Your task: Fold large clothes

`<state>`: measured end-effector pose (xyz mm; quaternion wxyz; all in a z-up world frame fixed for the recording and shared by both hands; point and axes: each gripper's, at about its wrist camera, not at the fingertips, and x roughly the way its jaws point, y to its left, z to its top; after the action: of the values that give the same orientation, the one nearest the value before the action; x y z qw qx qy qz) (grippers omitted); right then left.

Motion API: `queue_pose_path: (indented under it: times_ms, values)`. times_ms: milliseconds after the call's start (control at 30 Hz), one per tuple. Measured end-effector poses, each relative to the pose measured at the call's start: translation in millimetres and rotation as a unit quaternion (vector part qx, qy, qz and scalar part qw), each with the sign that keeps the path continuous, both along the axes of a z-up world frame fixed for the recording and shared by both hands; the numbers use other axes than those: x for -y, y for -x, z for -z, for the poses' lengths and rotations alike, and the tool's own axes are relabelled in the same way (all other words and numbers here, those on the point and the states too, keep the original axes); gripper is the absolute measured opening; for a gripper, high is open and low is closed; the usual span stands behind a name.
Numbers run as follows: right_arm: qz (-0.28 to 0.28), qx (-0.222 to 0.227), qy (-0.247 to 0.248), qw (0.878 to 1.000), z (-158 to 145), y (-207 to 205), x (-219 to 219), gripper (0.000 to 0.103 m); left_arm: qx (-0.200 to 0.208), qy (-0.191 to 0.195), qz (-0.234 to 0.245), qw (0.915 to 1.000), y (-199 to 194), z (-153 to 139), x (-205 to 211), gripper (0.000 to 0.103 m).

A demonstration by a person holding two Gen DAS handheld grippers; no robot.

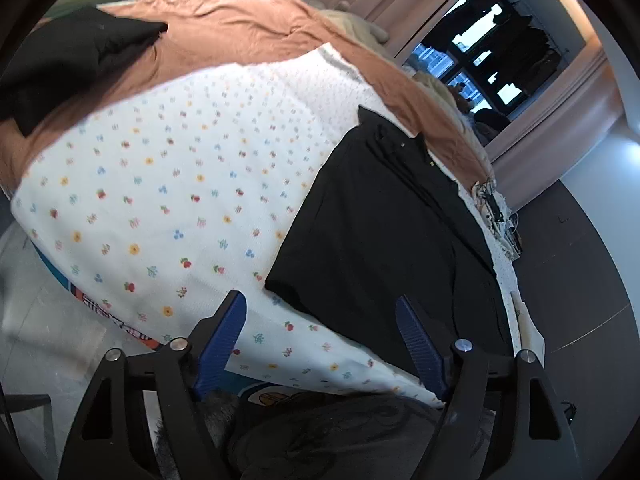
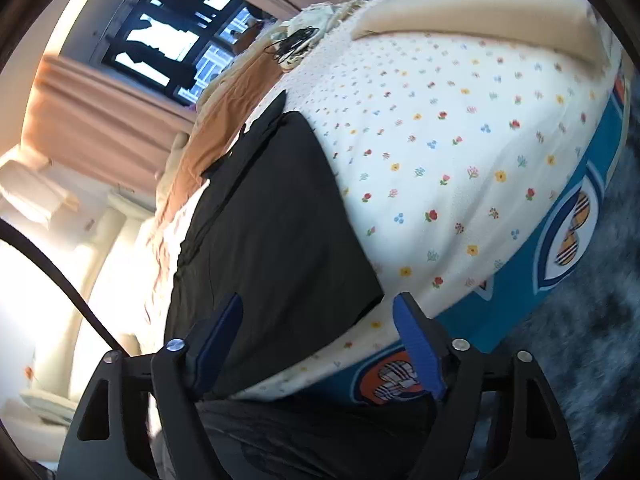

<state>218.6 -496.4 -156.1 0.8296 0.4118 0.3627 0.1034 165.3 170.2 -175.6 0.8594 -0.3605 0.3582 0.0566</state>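
— Bedding first: what covers the bed?

— A white sheet (image 1: 168, 184) printed with small flowers lies across the top, with a rust-orange blanket (image 1: 240, 20) beyond it. At the bed's near side a blue cover with round orange patches (image 2: 576, 224) hangs down. Pink curtains (image 1: 560, 128) frame a dark window (image 1: 500, 48), and a dark fuzzy rug (image 2: 592, 320) lies on the floor beside the bed.

— And the clothes?

— A large black garment (image 1: 380, 232) lies spread flat on the flowered sheet, smooth, with straight edges and a sharp near corner; small metal studs show near its far end. A second black piece (image 1: 60, 68) sits bunched on the orange blanket, well apart.

— How do the grippers stand?

— Both tilt down toward the bed's near edge. The left gripper (image 1: 322, 340) has its blue ribbed pads spread, nothing pinched; the garment's near-left corner shows between them. The right gripper (image 2: 320, 336) is likewise spread and empty, its pads either side of the garment's near edge in the right wrist view. Whether either touches the cloth I cannot tell.
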Motion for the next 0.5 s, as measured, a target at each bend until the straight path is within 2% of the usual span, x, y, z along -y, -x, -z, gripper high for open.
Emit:
queue_pose_path:
  times_ms: [133,200,400,500]
  values:
    - [0.005,-0.006,-0.03,1.0,13,-15,8,0.069,-0.016,0.024,0.002,0.9996,-15,19,-5,0.075]
    - [-0.002,-0.006,-0.042,0.999,16,-22,6,0.063,-0.023,0.036,-0.001,0.9991,-22,26,-7,0.075]
    - [-0.035,0.014,-0.079,0.996,27,-34,-6,0.063,-0.022,0.071,0.005,0.9972,-36,39,-11,0.075]
    - [-0.044,0.016,-0.069,0.996,31,-38,-11,0.063,-0.015,0.097,0.012,0.9951,-41,40,-13,0.075]
